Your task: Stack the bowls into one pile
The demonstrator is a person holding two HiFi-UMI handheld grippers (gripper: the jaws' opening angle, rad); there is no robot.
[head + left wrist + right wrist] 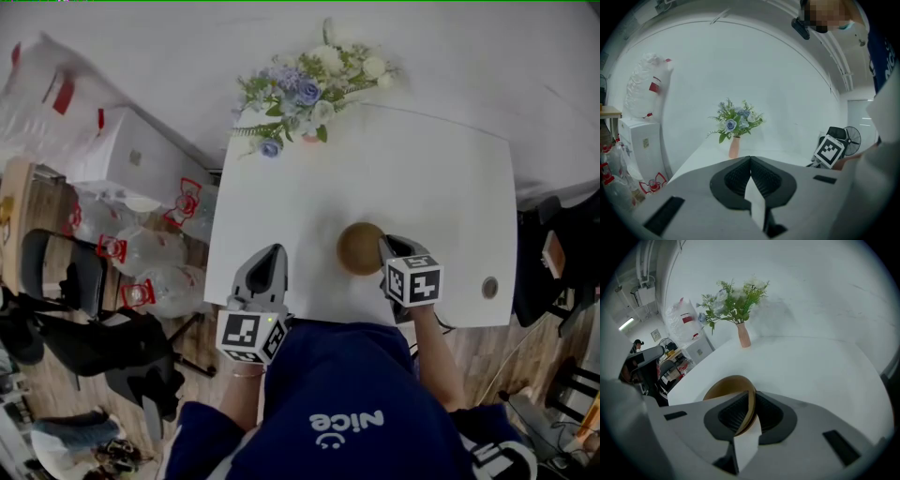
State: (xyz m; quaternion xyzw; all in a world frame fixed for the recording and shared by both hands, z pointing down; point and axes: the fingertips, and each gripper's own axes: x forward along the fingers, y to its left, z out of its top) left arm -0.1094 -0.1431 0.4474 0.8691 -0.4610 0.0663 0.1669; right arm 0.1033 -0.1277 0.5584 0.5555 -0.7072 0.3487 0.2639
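Bowl (359, 247): plain brown, round, with a thin rim; it is at 6 o'clock from the middle of the white tabletop (422, 178).
Right gripper (386, 247): jaws clamped on the bowl's rim at its 3 o'clock side.
Left gripper (272, 255): jaws together, nothing between them, at the bowl's 9 o'clock.
Flowers (309, 89): at 11 o'clock on the far edge.

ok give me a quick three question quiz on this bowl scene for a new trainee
1. True or false: the left gripper holds a bowl.
2. What is the right gripper shut on? A: a cup. B: the rim of the brown bowl. C: nothing.
3. Fill in: seen from the person, the vase of flowers stands at the ___ edge of the table.
Key: 1 false, its jaws are together with nothing between them; 2 B; 3 far.
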